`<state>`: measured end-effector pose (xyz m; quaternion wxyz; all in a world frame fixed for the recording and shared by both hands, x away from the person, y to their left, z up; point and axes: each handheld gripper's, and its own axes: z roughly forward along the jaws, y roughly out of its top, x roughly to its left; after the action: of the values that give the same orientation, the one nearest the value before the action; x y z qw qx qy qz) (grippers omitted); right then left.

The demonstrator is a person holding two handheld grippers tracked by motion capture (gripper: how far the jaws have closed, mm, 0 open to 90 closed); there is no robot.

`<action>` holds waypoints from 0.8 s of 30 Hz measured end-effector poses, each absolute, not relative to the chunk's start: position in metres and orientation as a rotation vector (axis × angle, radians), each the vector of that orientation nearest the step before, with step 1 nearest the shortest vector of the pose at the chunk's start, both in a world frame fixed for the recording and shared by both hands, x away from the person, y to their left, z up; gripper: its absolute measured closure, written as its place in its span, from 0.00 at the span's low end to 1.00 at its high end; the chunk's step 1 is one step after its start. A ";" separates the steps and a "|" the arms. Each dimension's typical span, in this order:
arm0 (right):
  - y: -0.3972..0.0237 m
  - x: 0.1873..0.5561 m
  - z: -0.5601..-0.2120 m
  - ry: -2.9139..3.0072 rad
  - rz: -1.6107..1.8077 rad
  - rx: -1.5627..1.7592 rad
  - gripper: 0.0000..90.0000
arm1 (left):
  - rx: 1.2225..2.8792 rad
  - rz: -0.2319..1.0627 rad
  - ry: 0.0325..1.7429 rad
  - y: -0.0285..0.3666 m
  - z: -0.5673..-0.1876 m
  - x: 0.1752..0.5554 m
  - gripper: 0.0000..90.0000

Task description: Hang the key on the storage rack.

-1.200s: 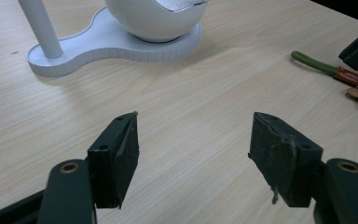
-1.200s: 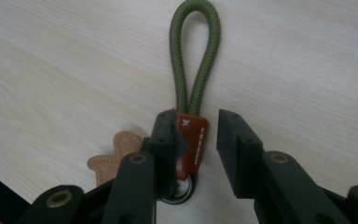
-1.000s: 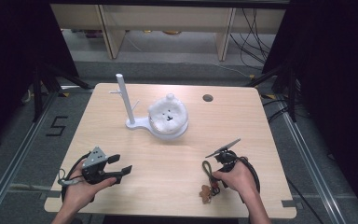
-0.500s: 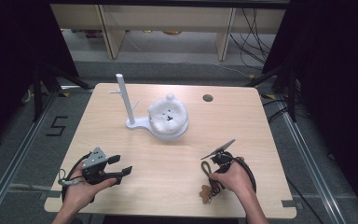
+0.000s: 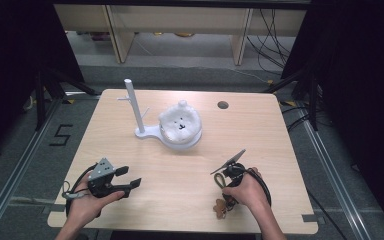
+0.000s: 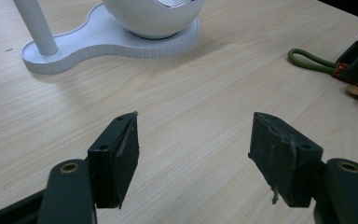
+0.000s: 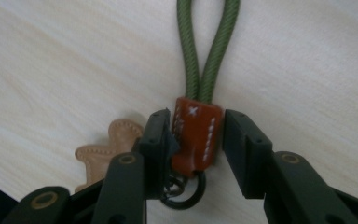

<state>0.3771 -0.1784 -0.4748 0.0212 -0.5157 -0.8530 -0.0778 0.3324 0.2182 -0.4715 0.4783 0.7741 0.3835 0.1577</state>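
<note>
A keychain lies on the table near the front right: a green cord loop (image 7: 208, 46), a red leather tab (image 7: 196, 135) and a tan gingerbread charm (image 7: 103, 151). My right gripper (image 7: 198, 119) points down at it with the tab between its jaws. The jaws have just been opening and stand loosely beside the tab, which rests on the wood. From above, the right gripper (image 5: 226, 191) sits under the hand, the loop (image 5: 222, 177) and charm (image 5: 221, 207) beside it. My left gripper (image 5: 130, 176) rests at the front left, open and empty (image 6: 193, 128).
A white stand (image 5: 145, 133) with an upright post (image 5: 132, 105) holds a bowl with a white plush bear (image 5: 181, 122) at the table's middle back. A round cable hole (image 5: 223, 105) lies behind it. In the left gripper view the stand's base (image 6: 107, 37) is ahead.
The right hand has edged a little toward the near edge over the keychain. The left gripper has stayed put.
</note>
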 end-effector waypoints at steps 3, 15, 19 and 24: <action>-0.178 0.377 -0.474 -2.605 -0.281 -1.568 0.68 | 1.890 0.386 0.933 0.219 -0.472 0.332 0.36; -0.177 0.376 -0.476 -2.689 -0.262 -1.588 0.77 | 1.892 0.373 0.940 0.218 -0.475 0.331 0.36; -0.184 0.374 -0.477 -2.658 -0.332 -1.633 0.77 | 1.895 0.373 0.938 0.218 -0.476 0.332 0.36; -0.187 0.371 -0.472 -2.602 -0.431 -1.659 0.77 | 1.899 0.374 0.945 0.216 -0.474 0.332 0.36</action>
<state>0.3714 -0.1872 -0.4718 0.0130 -0.5323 -0.8351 -0.1382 0.3317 0.2164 -0.4742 0.4742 0.7762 0.3864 0.1531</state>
